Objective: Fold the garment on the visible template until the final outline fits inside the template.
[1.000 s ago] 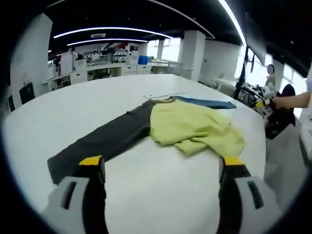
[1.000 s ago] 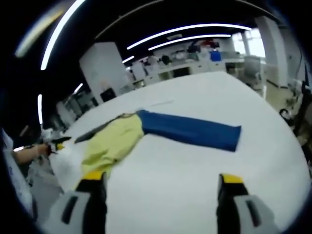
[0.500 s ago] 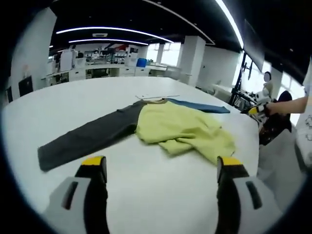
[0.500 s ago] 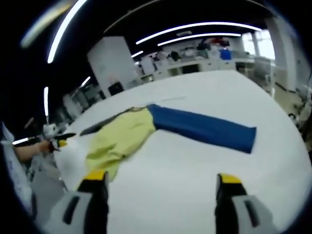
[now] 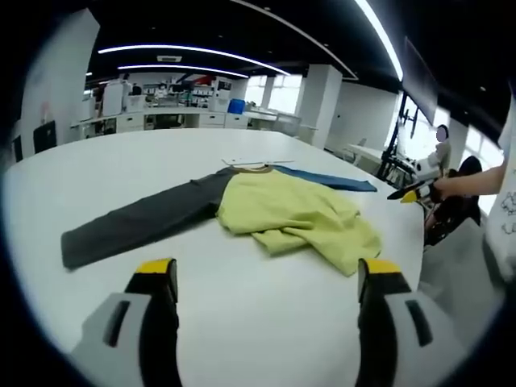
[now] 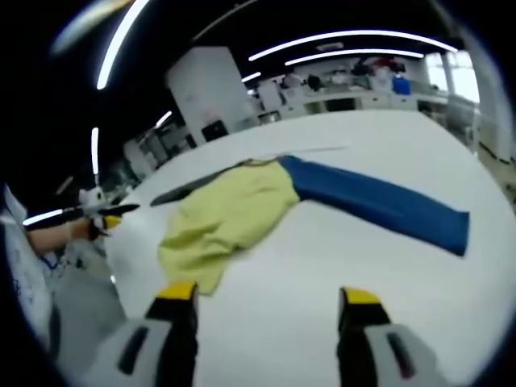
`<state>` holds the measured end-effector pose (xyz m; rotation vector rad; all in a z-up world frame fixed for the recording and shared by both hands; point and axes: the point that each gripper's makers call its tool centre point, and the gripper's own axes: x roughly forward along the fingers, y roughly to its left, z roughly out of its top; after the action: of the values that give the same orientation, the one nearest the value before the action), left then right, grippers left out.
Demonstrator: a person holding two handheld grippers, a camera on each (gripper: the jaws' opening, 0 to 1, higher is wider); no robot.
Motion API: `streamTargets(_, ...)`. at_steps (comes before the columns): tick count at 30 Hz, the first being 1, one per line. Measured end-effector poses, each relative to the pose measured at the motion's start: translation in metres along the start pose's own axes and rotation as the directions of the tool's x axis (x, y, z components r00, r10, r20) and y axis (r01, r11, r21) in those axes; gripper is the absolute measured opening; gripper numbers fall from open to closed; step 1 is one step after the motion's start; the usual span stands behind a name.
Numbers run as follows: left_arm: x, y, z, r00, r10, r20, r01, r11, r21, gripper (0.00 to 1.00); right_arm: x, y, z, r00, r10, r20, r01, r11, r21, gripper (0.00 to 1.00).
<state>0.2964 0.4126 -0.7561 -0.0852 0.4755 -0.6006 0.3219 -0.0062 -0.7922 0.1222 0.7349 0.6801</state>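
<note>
A long-sleeved garment lies spread on a white table (image 5: 242, 322). Its yellow-green body (image 5: 294, 216) is rumpled, with a dark grey sleeve (image 5: 137, 226) stretching one way and a blue sleeve (image 5: 334, 179) the other. In the right gripper view the yellow-green body (image 6: 230, 218) sits left of centre and the blue sleeve (image 6: 387, 205) runs right. My left gripper (image 5: 266, 278) hovers open over bare table short of the garment. My right gripper (image 6: 270, 302) is open too, above the table near the body's hem. Thin template lines (image 5: 250, 161) show beyond the collar.
The other gripper (image 5: 415, 193) and a hand appear at the table's right edge in the left gripper view; in the right gripper view a hand with a gripper (image 6: 97, 222) is at the left. Desks, pillars and ceiling lights fill the office behind.
Both views have shifted with the hands. The right gripper view has drawn closer to the garment and swung, so the garment sits further right. The garment itself lies as before.
</note>
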Motion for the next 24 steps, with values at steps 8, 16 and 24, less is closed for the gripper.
streamTargets(8,-0.006,-0.004,-0.006,1.000,0.013,0.001,-0.013,1.000,-0.017,0.89,0.024,0.040,-0.010,0.993,0.097,-0.073,-0.100,0.995,-0.032,0.41)
streamTargets(16,-0.014,-0.010,-0.015,1.000,0.019,-0.017,-0.020,0.999,-0.029,0.88,0.052,0.065,-0.021,0.983,0.133,-0.123,-0.142,0.987,-0.069,0.29)
streamTargets(24,-0.024,-0.011,-0.021,0.999,0.033,-0.021,-0.034,0.999,-0.041,0.87,0.070,0.069,-0.025,0.979,0.135,-0.150,-0.147,0.987,-0.066,0.22)
